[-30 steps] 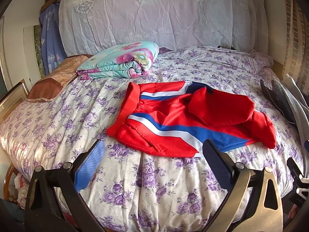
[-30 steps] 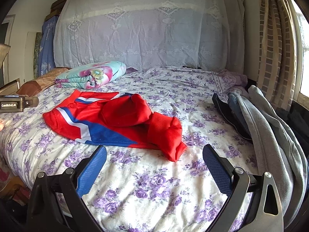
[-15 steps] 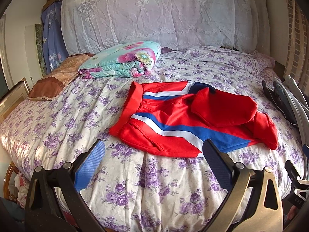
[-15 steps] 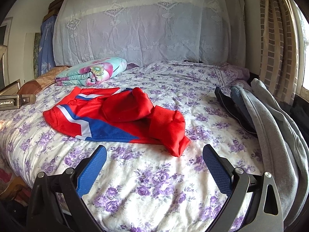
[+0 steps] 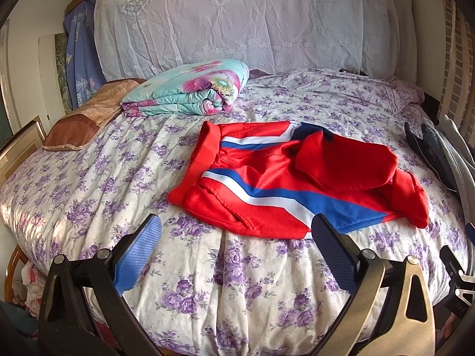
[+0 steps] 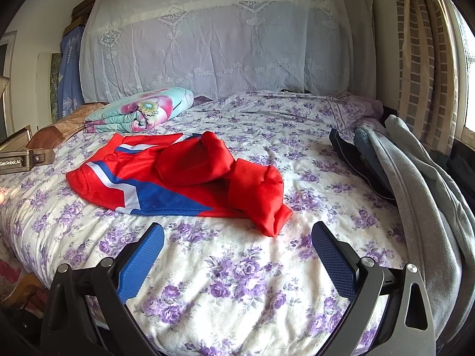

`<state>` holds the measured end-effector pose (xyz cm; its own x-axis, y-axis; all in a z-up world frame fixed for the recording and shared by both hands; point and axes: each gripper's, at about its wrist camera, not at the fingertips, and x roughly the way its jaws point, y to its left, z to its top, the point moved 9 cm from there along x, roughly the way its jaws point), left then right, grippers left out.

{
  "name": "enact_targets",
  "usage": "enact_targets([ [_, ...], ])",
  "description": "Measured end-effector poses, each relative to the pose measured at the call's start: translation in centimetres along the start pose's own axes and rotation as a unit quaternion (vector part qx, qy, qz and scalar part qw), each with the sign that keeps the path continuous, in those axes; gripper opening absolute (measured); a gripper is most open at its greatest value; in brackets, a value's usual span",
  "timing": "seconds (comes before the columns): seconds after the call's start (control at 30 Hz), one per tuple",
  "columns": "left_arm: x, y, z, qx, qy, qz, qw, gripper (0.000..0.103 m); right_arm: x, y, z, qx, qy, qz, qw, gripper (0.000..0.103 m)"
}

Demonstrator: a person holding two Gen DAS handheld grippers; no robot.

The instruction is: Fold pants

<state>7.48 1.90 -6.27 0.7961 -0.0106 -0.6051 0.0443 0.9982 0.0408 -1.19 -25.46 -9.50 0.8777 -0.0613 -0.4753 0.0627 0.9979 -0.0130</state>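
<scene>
Red pants (image 5: pixel 285 184) lie on floral bedspread (image 5: pixel 118 178).

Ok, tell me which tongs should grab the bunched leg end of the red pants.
Right tongs: open, with the pants' bunched end lying just ahead. Left tongs, also open, face the waistband side.

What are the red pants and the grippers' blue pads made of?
The red pants with blue and white stripes look like soft, matte knit fleece: they slump in thick rounded folds. The blue gripper pads seem to be rubber or plastic, with a fine grid texture; which one is hard to tell.
</scene>
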Motion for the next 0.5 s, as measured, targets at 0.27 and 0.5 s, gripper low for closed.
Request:
enact_targets([
  [0.27,0.65,-0.04,-0.38,-0.006,0.011,-0.006,0.9999,0.099,0.11,0.04,0.11,0.0,0.0,0.001,1.0,0.1],
  [0.5,0.72,-0.01,-0.54,-0.007,0.013,-0.01,0.9998,0.099,0.09,0.06,-0.1,0.0,0.002,0.004,1.0,0.1],
])
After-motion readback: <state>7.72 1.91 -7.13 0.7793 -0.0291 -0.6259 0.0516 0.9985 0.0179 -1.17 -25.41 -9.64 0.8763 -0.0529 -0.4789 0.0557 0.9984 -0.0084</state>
